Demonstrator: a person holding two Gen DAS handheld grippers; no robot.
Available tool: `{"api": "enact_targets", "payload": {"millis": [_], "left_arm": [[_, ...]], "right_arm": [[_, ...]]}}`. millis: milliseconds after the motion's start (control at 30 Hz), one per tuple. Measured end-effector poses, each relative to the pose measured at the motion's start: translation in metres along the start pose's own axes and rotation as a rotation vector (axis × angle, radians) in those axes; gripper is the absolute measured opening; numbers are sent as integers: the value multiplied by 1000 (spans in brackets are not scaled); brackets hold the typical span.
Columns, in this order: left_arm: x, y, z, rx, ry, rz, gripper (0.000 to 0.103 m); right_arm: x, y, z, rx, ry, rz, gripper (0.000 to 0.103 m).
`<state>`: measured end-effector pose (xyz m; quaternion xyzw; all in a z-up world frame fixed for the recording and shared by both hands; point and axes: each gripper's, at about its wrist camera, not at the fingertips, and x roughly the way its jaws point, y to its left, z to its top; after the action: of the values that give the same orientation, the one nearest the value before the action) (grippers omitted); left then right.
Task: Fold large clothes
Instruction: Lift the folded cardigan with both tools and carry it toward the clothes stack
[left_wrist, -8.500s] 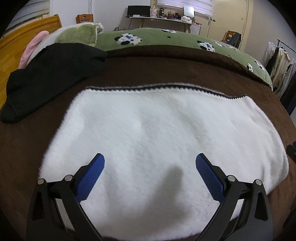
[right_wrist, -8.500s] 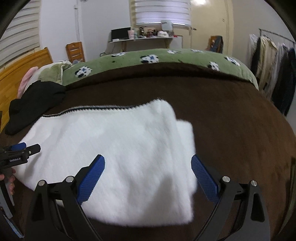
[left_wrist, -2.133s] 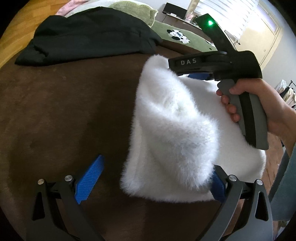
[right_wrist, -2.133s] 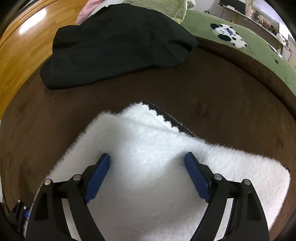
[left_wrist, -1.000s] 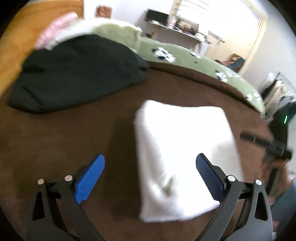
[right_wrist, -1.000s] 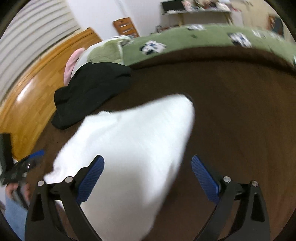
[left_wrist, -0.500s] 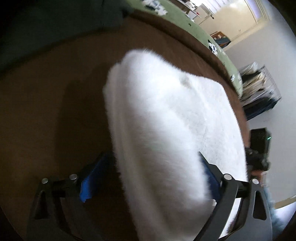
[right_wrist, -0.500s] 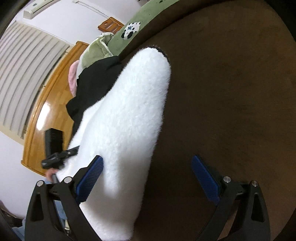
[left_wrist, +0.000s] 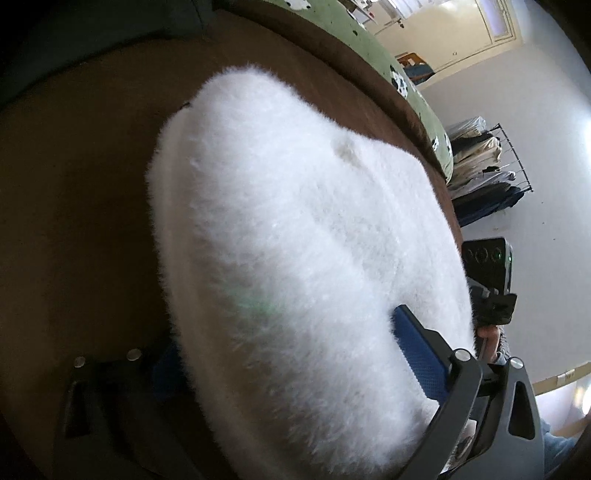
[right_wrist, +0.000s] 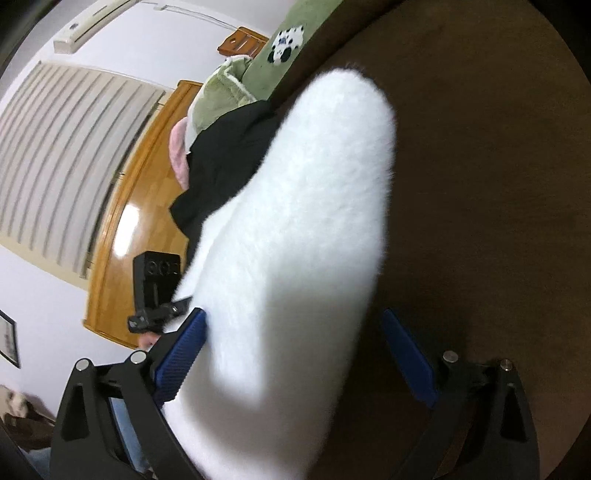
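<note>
Left wrist view: the left hand-held gripper (left_wrist: 295, 358) straddles the near end of the folded white fleece (left_wrist: 295, 229); its fingers sit wide on either side of the thick bundle, one blue pad (left_wrist: 417, 354) against the top pile, the other half hidden underneath. Whether it clamps the bundle I cannot tell. The fleece lies on the brown bed cover (left_wrist: 74, 221), compact and several layers deep.

Right wrist view: the right hand-held gripper (right_wrist: 295, 354) is spread, the same fleece (right_wrist: 295, 240) filling the left part of its gap, the right pad clear of the cloth over bare bed cover (right_wrist: 480, 184). A black garment (right_wrist: 221, 158) lies beyond, toward the headboard.

Judged step: folding done, both tools now bracket the bundle to lift or shift it. The next move calls for closing evenly from both ends so the layers do not slide apart.

Versus half a second ago: both views are closer to the bundle and the left gripper's pad is further onto the pile.
</note>
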<state>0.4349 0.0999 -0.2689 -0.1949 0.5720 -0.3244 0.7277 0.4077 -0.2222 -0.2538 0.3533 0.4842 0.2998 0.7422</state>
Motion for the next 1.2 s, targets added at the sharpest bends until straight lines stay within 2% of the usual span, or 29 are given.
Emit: {"api": "enact_targets", "payload": {"millis": [67, 133, 167, 200, 233, 267, 367, 400, 600, 933, 1200], "left_arm": [[1, -1, 1, -8, 2, -13, 96], [4, -2, 1, -11, 0, -43, 96], [4, -5, -2, 2, -12, -35, 94], [5, -8, -4, 14, -30, -16, 84], [5, -7, -6, 11, -44, -21, 79], [3, -5, -10, -5, -59, -49, 68], [-5, 1, -19, -71, -133, -144, 52], [-6, 2, -21, -85, -150, -159, 50], [-12, -20, -26, -20, -166, -96, 46], [-16, -53, -21, 39, -148, -60, 44], [-45, -87, -14, 80, -167, -47, 44]], "right_arm": [[16, 10, 0, -36, 23, -21, 93], [30, 21, 1, -64, 50, -85, 90], [31, 22, 1, -64, 49, -105, 80], [28, 24, 0, -68, 40, -126, 70], [25, 26, -1, -78, 32, -132, 66], [23, 28, -3, -89, 26, -138, 61], [16, 35, -6, -112, 22, -141, 55], [15, 37, -5, -116, 23, -140, 54], [7, 60, -4, -193, 15, -148, 50], [-13, 72, -10, -205, -4, -129, 50], [-48, 106, -16, -230, -44, -111, 50]]}}
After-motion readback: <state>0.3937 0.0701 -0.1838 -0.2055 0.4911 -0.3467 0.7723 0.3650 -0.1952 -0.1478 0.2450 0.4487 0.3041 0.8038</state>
